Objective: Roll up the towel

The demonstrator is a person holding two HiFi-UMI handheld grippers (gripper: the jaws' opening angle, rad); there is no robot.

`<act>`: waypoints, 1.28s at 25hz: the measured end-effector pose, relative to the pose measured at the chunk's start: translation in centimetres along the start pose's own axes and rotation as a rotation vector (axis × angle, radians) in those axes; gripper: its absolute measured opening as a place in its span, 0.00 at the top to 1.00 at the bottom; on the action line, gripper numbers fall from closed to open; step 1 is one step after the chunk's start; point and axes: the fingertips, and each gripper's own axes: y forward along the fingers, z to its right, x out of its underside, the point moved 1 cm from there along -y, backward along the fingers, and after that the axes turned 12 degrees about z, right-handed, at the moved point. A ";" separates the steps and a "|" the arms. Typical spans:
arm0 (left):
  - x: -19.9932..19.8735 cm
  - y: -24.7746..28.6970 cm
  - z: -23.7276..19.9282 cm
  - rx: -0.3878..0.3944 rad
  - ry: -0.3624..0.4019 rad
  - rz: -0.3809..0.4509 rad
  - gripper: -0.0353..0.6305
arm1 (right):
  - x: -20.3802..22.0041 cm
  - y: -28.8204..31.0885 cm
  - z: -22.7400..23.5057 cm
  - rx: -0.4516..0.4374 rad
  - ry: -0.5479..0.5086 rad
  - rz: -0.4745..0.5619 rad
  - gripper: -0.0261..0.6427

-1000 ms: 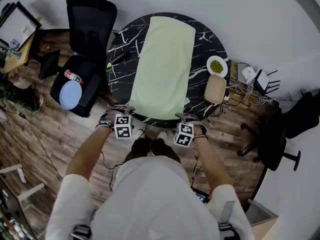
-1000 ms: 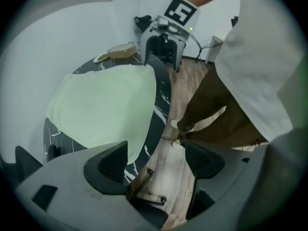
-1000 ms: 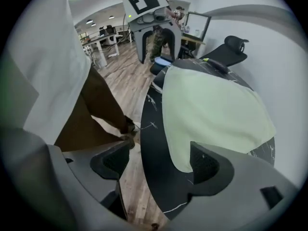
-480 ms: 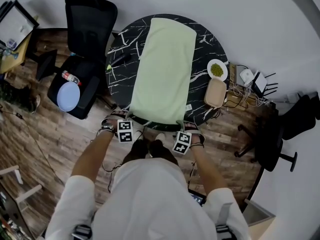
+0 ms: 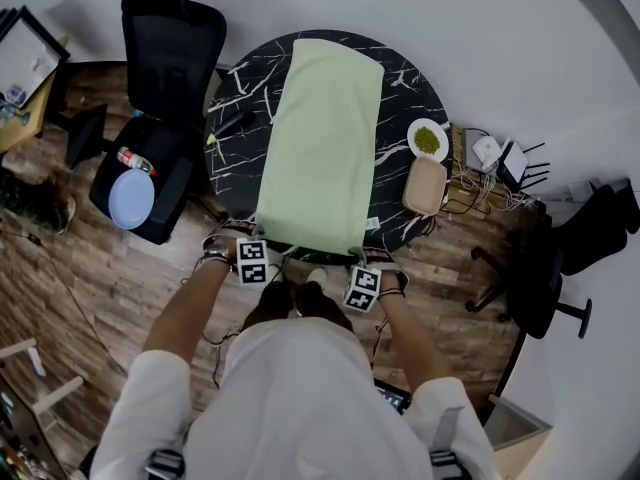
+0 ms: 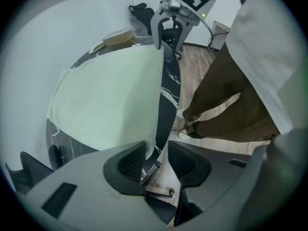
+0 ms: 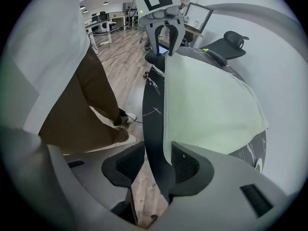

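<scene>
Pale green towel (image 5: 320, 148) lies flat, lengthwise across the round black marble table (image 5: 240, 98). Its near hem drapes over the rim toward the person, which gives both claws an edge to catch. Left gripper (image 6: 157, 150) and right gripper (image 7: 158, 155) point down at the two near corners. Their jaws have just been closing and stand half apart, hem between them, not yet pinched. Taking both corners evenly should start a straight roll.

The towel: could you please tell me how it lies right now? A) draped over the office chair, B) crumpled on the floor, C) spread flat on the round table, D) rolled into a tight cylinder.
C: the pale green towel lies unrolled and flat across the black table.
</scene>
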 end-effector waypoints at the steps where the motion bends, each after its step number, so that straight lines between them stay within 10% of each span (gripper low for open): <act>1: 0.1 0.0 0.0 -0.008 0.011 -0.005 0.77 | 0.0 -0.1 -0.1 0.001 -0.002 0.001 0.72; 8: 0.1 -1.0 1.7 -0.005 -0.002 0.023 0.92 | 0.1 -1.1 -1.7 0.012 0.014 0.037 0.94; 22: -1.8 -4.4 7.2 0.067 -0.050 0.135 0.93 | -0.2 -5.8 -5.9 -0.090 0.152 0.094 0.94; 32: -2.7 -8.0 -1.2 -0.111 -0.127 0.165 0.92 | -2.4 -9.1 3.0 0.099 0.276 0.217 0.94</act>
